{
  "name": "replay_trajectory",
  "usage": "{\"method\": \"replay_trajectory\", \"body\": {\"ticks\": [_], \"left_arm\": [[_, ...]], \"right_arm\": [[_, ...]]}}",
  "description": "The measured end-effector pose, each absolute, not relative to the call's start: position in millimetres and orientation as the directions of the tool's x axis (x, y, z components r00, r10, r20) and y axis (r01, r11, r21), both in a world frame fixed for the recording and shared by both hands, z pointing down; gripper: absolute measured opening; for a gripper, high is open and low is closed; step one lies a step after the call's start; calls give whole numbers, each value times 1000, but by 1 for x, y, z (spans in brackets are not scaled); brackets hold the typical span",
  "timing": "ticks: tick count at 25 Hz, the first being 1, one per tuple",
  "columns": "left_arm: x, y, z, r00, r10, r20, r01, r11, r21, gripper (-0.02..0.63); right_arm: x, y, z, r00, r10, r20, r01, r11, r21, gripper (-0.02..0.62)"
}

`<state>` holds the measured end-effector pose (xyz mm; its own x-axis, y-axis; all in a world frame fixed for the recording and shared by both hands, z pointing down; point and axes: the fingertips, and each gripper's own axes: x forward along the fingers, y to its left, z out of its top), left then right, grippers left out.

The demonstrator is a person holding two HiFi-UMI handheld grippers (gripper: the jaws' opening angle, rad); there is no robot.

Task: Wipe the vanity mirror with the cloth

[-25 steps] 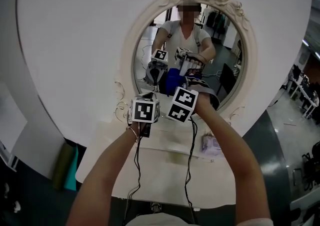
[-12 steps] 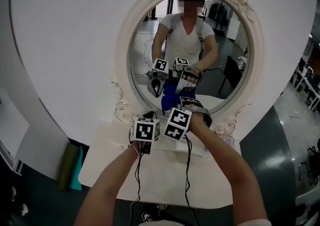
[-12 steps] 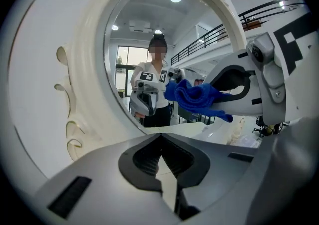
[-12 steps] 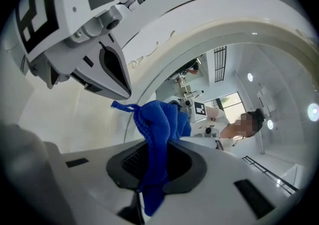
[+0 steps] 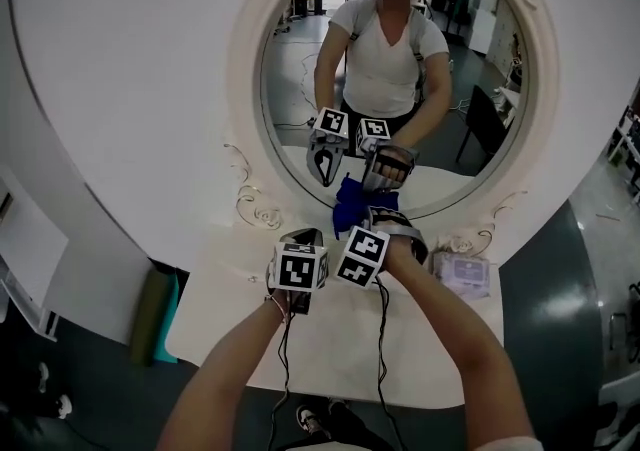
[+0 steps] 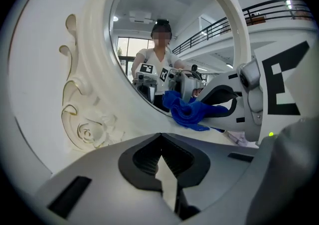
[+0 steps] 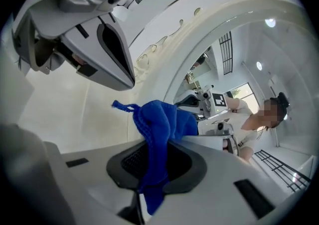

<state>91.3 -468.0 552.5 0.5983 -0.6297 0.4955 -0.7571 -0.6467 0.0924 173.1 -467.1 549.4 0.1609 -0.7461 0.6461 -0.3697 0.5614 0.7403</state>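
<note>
The head camera looks down from above the person's forearms and faces the vanity mirror (image 5: 290,109) on the far wall, with the white table (image 5: 330,359) near and below. The camera on the left gripper (image 6: 162,161) sits low, close to the mirror's frame. It looks far and right to the right gripper (image 7: 154,169) and its cloth (image 6: 192,112). The right gripper's camera sits closer still and faces far-left, past the cloth, to the left gripper. All three views share the mirror's lower rim.
</note>
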Motion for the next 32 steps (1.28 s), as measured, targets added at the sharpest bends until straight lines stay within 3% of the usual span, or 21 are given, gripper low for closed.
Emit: {"method": "replay_trajectory", "body": {"ticks": [14,27,32], "left_arm": [[82,-463,562,569,-641,515,-776,-625,80,3],[107,-461,485,617,-675,405,-752,-657,52,3],[123,-464,446,633,-689,355,-736,-677,-3,3]], "right_arm": [[170,-463,564,124,-746,654,-397,567,722,64],[192,-446,482,160,-795,585,-389,494,778,64],[208,-439,445,210,-819,534,-319,459,829,64]]}}
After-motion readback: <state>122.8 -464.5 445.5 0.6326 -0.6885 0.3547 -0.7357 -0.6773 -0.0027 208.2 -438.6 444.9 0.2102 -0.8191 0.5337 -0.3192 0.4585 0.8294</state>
